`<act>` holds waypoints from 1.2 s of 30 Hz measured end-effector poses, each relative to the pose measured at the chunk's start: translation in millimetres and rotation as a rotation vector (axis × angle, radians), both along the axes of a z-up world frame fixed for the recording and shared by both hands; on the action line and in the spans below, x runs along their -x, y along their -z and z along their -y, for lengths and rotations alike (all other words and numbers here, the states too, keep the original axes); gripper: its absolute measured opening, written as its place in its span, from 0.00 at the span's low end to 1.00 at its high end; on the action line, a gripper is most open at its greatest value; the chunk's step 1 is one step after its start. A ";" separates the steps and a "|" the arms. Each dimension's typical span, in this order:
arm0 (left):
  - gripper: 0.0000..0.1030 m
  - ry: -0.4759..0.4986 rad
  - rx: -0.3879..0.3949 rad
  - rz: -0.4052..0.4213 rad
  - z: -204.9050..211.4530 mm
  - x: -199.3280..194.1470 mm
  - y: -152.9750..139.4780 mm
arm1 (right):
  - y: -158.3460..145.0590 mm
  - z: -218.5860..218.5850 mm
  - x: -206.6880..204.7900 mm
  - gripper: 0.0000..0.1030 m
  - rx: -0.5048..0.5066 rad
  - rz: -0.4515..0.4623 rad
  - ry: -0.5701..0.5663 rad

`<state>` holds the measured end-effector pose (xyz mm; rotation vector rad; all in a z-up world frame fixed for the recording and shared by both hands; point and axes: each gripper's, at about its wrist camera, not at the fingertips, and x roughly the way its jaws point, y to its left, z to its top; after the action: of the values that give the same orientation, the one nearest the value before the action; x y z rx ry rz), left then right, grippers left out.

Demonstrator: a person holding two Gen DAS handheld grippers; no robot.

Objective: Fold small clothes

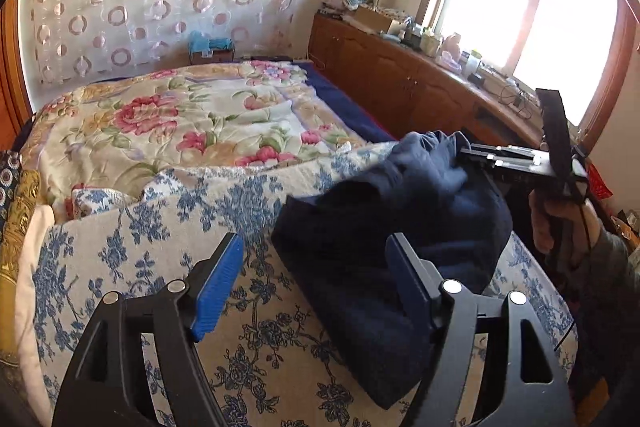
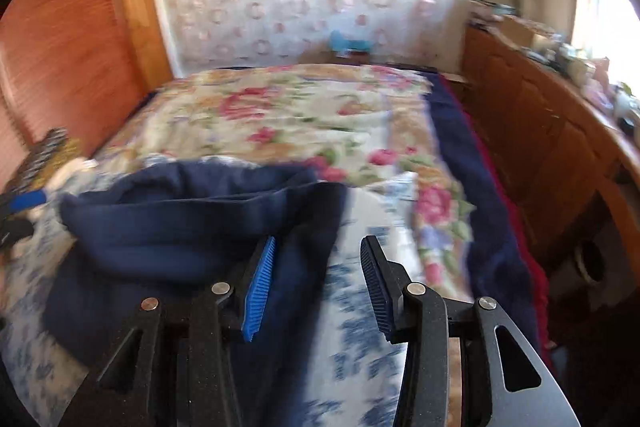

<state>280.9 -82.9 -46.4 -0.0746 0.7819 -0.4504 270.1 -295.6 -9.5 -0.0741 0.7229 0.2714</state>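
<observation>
Lying rumpled, navy knit garment [image 1: 384,227], floral quilt [image 1: 168,123]

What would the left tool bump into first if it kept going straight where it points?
Probably the dark blue garment, lying just ahead of the open left tool on the blue-flowered cloth. Depth is hard to judge here, so it might touch that cloth first.

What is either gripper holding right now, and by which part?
Nothing. Left gripper and right gripper both stand open over the navy garment; no pad presses on it.

Both wrist views close, angled down; share navy garment [image 1: 384,227].
</observation>
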 end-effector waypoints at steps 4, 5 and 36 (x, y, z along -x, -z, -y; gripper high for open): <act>0.73 -0.009 -0.017 -0.057 6.5 -8.6 18.5 | -1.6 -2.5 10.8 0.44 -0.033 -0.011 -0.005; 0.73 -0.015 -0.018 -0.075 7.7 -12.2 23.1 | -2.9 6.4 9.3 0.44 -0.047 -0.017 -0.009; 0.10 0.066 0.180 0.003 -0.6 18.1 -23.2 | -39.2 14.7 8.5 0.18 -0.160 0.009 -0.215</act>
<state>262.8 -82.2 -23.2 -0.2161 0.7409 -0.5824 261.6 -310.3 29.7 -0.0007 0.6826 0.5334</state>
